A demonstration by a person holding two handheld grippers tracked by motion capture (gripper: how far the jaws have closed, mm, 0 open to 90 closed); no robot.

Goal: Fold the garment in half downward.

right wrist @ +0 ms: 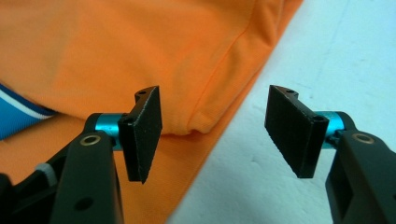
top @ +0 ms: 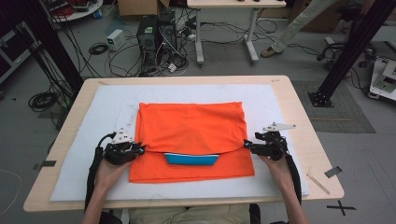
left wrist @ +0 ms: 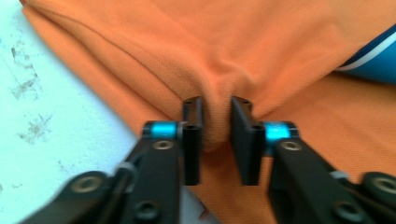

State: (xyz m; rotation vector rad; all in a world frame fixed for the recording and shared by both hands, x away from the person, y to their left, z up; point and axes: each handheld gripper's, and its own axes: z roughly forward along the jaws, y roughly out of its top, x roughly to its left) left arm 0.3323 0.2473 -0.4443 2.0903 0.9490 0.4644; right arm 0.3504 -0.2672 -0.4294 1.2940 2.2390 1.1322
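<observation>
My left gripper [top: 138, 149] sits at the left end of the shirt's [top: 191, 126] folded-over edge, and in the left gripper view its jaws are nearly closed with a bunch of orange cloth [left wrist: 215, 102] between them; whether they truly bite yet I cannot tell, as a small gap remains. The shirt lies flat on the white mat [top: 84, 140] in the middle of the table [top: 299, 107], long axis running left to right, the folded flap's near edge lying between my two hands with the blue collar [top: 191, 159] peeking out under it. My right gripper [top: 248, 146] is at the right end of that same edge, jaws spread wide and empty; in its own view the flap's corner [right wrist: 198, 126] lies just ahead, between the jaws but nearer the left one. I judge the next move needs the right gripper to slide in a little and close there.
</observation>
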